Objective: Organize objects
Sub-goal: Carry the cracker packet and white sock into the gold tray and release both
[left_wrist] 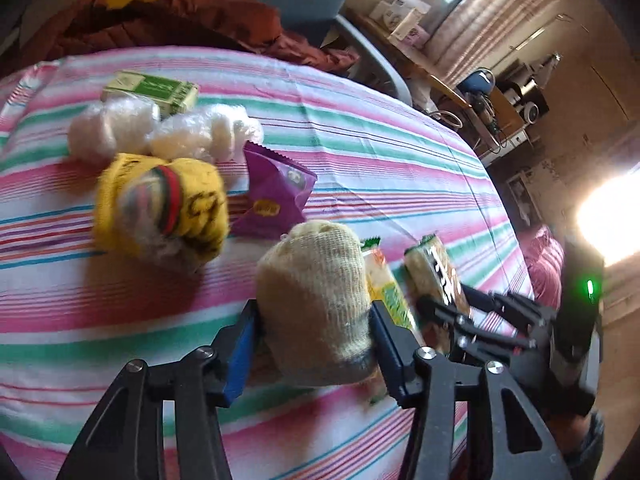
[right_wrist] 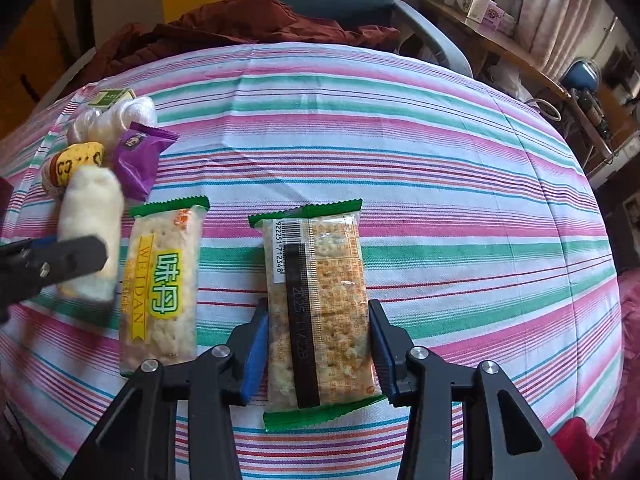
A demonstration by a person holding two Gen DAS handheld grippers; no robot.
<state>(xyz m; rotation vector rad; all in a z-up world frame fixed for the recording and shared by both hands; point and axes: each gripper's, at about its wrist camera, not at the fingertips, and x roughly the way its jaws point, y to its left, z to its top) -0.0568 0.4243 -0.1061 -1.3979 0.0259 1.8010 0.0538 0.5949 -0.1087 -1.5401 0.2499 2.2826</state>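
Observation:
My left gripper [left_wrist: 316,320] is shut on a cream rolled sock [left_wrist: 316,292], held just above the striped cloth; it also shows in the right wrist view [right_wrist: 90,232]. A yellow rolled sock [left_wrist: 164,208] lies ahead of it, left. A purple snack packet [left_wrist: 276,196], white plastic-wrapped balls [left_wrist: 160,132] and a green box [left_wrist: 154,90] lie beyond. My right gripper [right_wrist: 318,340] has its pads at both sides of a cracker packet [right_wrist: 320,312] lying barcode side up. A second cracker packet [right_wrist: 162,284] labelled WEIDAN lies to its left.
The striped cloth [right_wrist: 440,184] covers a rounded surface. A red-brown garment [right_wrist: 248,24] and a grey-blue chair [right_wrist: 432,36] are behind it. A wooden desk [right_wrist: 512,52] with boxes stands at the right. A dark red cloth [right_wrist: 580,440] lies at the right edge.

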